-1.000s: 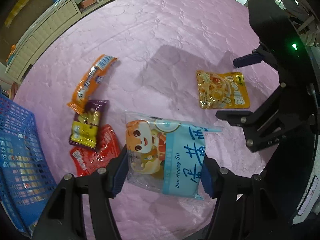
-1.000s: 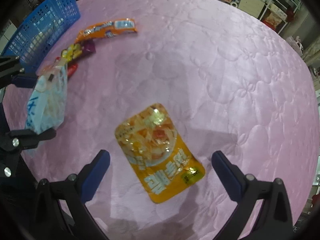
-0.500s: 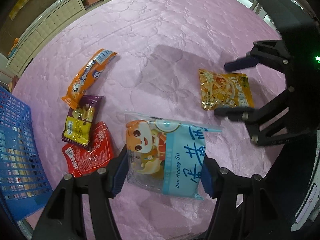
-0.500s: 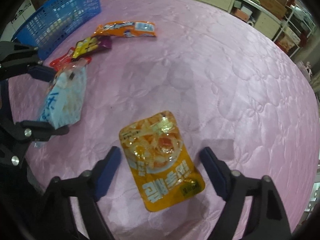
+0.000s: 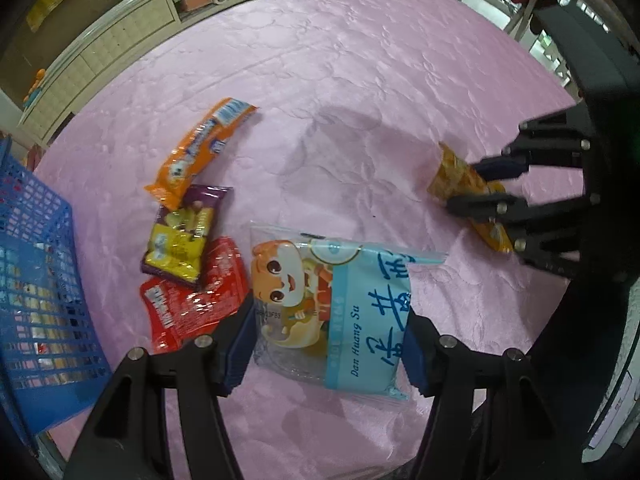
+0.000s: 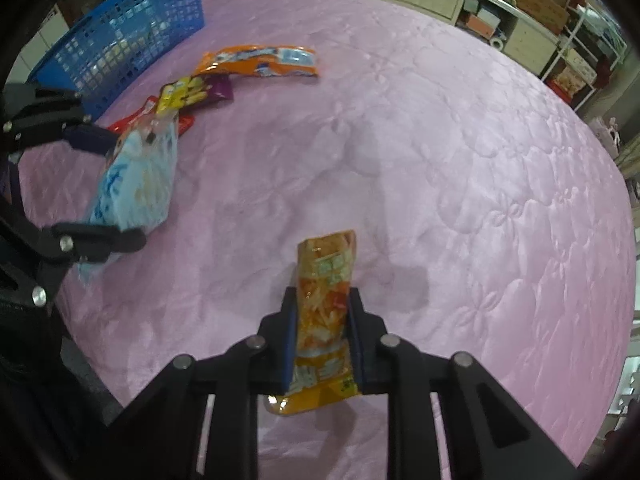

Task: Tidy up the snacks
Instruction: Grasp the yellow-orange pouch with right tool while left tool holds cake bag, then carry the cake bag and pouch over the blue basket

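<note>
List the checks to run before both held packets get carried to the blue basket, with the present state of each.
1. Left gripper pinches the blue cartoon packet from both sides: ok.
2. Right gripper, jaws just closed, squeezes the yellow-orange pouch, which is folded narrow between the pads: ok.
3. Yellow-orange pouch clear of the pink cloth: cannot tell; its lower edge is hidden behind the fingers.
4. Blue basket has room: ok, though some packets already show through its mesh.
5. Path toward the basket: not ok for a low sweep; the red packet, purple-yellow packet and long orange packet lie between.
</note>
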